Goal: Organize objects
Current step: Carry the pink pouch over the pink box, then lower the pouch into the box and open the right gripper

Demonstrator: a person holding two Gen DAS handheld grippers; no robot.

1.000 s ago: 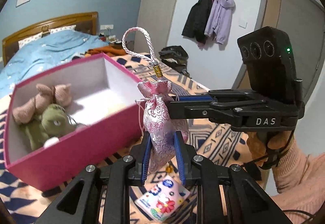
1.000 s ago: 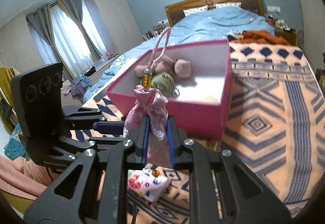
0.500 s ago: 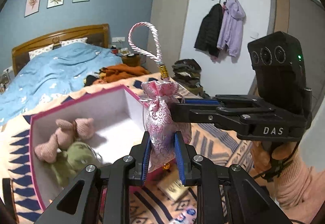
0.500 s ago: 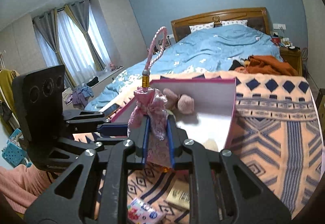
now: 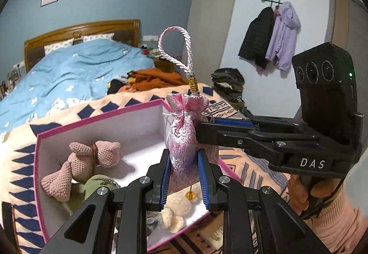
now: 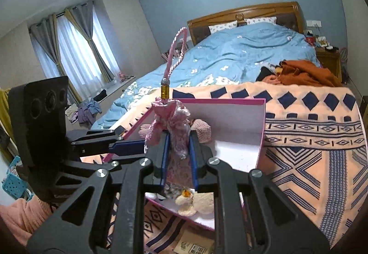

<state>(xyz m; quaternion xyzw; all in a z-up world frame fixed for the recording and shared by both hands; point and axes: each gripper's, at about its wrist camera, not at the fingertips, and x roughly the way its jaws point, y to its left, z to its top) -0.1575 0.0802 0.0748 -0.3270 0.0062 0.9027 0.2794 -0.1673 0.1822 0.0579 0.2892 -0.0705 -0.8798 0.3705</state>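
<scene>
together, left gripper [image 5: 182, 170] and right gripper [image 6: 178, 157] both clamped on pink pouch [image 5: 182, 136] above pink box [image 5: 128, 109]

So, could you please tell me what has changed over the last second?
Both grippers, left and right, have carried the pink sachet from in front of the pink box to above its open inside. Both stay clamped on it; the toys inside haven't moved.

bed [image 6: 253, 56] | patterned blanket [image 6: 322, 138] | pink box [image 5: 103, 115] on blanket
</scene>
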